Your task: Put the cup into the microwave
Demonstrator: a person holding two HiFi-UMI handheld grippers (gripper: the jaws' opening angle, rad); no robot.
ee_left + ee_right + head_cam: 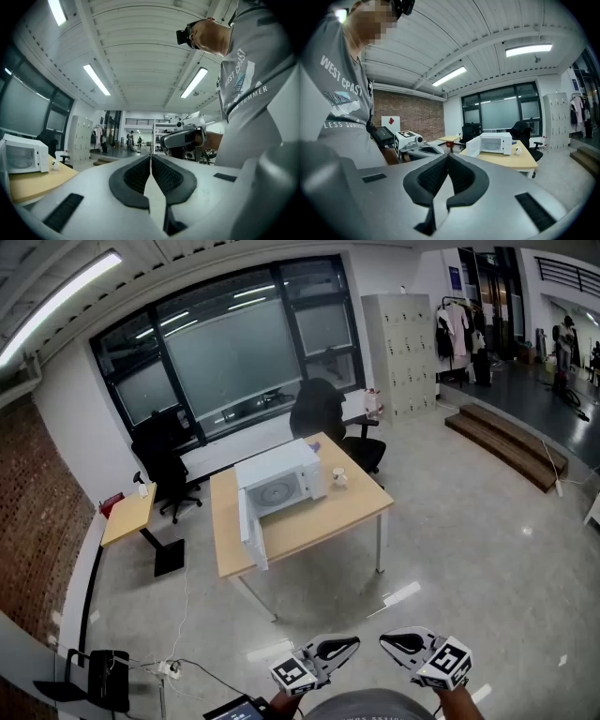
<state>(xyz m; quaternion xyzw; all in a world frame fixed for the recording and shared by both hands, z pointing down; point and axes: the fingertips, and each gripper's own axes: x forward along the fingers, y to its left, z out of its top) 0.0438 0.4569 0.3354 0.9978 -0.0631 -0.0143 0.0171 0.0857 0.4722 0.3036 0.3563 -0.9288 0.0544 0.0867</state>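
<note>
A white microwave (279,486) stands on a wooden table (328,517) well ahead of me, its door (249,526) swung open toward the left. A small white cup (338,477) sits on the table just right of the microwave. Both grippers hover low near my body, far from the table. The left gripper (352,644) and right gripper (385,643) point toward each other, both shut and empty. The left gripper view has the microwave (21,157) and cup (55,164) at its far left. In the right gripper view the microwave (494,143) and cup (516,150) lie ahead.
Black office chairs (323,413) stand behind the table, another (161,460) by a smaller desk (127,514) at the left. Grey lockers (403,352) line the back wall; wooden steps (511,442) lie right. A power strip with cables (169,669) lies on the floor near me.
</note>
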